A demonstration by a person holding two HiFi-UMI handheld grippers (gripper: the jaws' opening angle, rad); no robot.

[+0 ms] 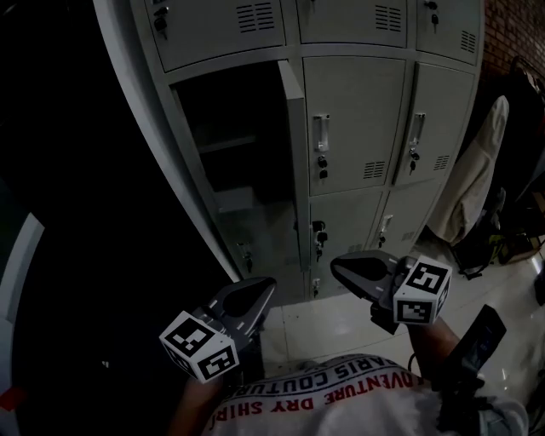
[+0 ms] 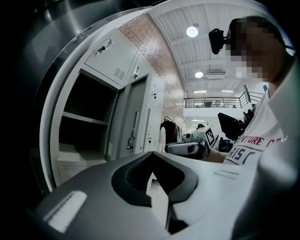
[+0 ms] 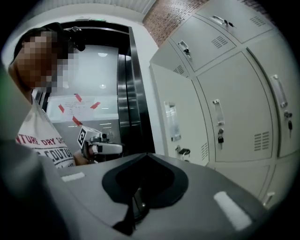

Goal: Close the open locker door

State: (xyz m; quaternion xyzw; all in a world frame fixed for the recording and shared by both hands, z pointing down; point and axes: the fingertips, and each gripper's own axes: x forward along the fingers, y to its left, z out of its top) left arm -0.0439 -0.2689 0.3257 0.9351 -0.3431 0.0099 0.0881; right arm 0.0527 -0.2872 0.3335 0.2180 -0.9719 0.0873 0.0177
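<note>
A bank of grey lockers (image 1: 358, 119) stands in front of me. One door (image 1: 295, 162) in the middle row hangs open, edge-on in the head view, beside its dark compartment (image 1: 226, 145) with a shelf inside. My left gripper (image 1: 262, 289) is shut and empty, low and short of the opening. The right gripper (image 1: 339, 268) is also shut and empty, below the door's free edge and apart from it. The left gripper view shows the open door (image 2: 135, 119) and compartment (image 2: 84, 117) past the left gripper (image 2: 152, 154). The right gripper view has the door (image 3: 171, 122) beyond the right gripper (image 3: 146, 154).
Closed locker doors with handles and keys (image 1: 322, 145) sit right of the open one. A pale garment (image 1: 477, 170) hangs at the right by a brick wall (image 1: 511, 25). Glossy floor tiles (image 1: 332, 328) lie below. A dark lift doorway (image 3: 133, 93) stands left of the lockers.
</note>
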